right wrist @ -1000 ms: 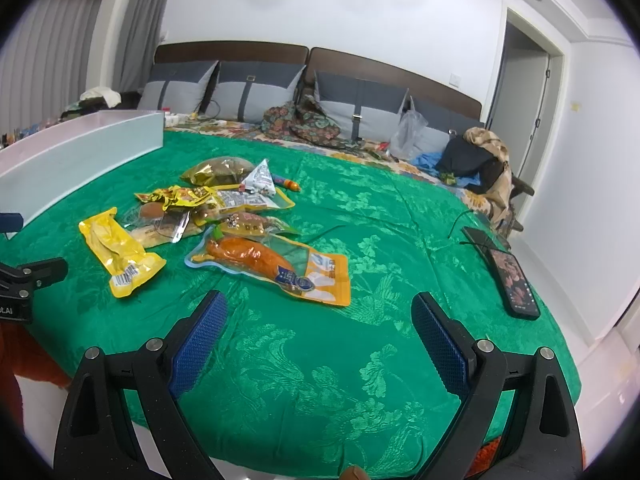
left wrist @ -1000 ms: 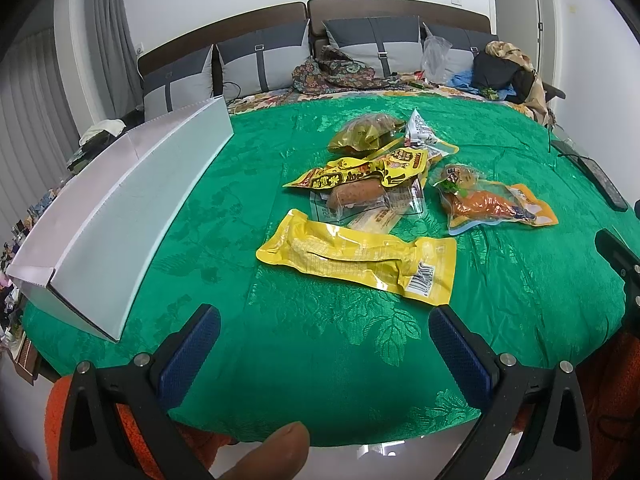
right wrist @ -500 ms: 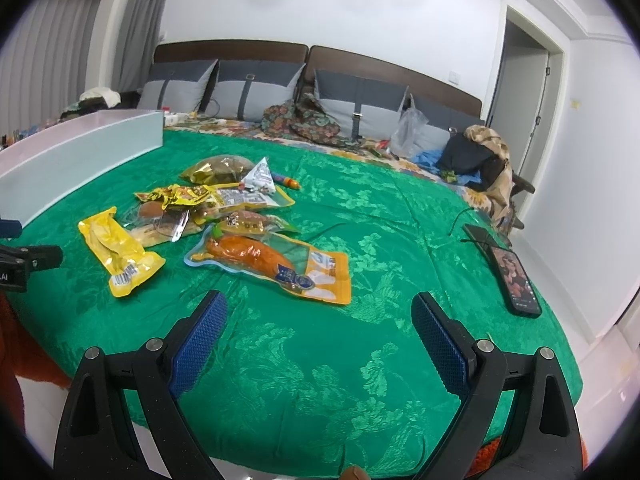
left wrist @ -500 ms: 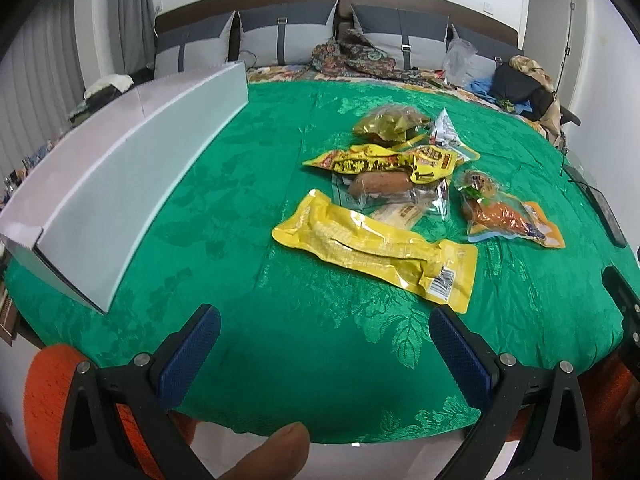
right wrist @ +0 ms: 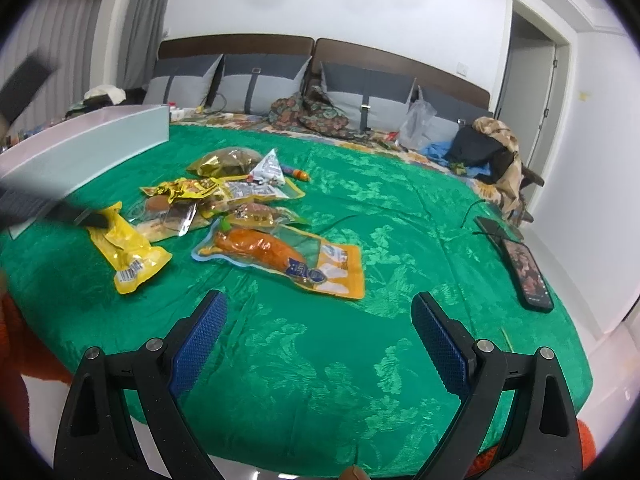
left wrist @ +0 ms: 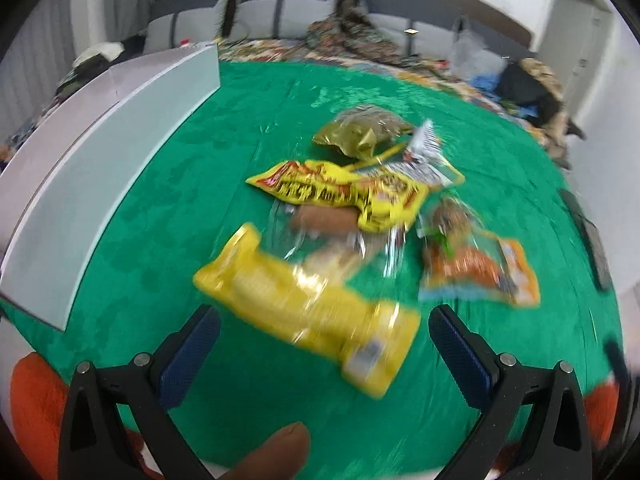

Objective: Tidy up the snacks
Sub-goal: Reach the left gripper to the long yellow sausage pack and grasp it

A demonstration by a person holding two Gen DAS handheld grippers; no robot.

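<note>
Several snack packets lie in a heap on a green cloth (left wrist: pixel 160 220). A long yellow corn packet (left wrist: pixel 312 308) lies nearest, just ahead of my open, empty left gripper (left wrist: pixel 324 344). Behind it are a yellow printed bag (left wrist: pixel 344 192), a clear sausage pack (left wrist: pixel 324 220), a gold-green bag (left wrist: pixel 360 132) and an orange carrot-coloured packet (left wrist: pixel 476 268). My right gripper (right wrist: pixel 318 328) is open and empty above bare cloth, with the orange packet (right wrist: pixel 276 256) ahead of it. The left gripper shows blurred at the left of the right wrist view (right wrist: pixel 60 208), over the corn packet (right wrist: pixel 128 252).
A long white box (left wrist: pixel 100 168) stands along the left side of the cloth. A phone (right wrist: pixel 528 276) and cable lie at the right edge. Pillows and clothes (right wrist: pixel 312 112) sit at the back by the headboard.
My left gripper has moved forward and down toward the yellow corn packet, and its view is now blurred. My right gripper has stayed still.
</note>
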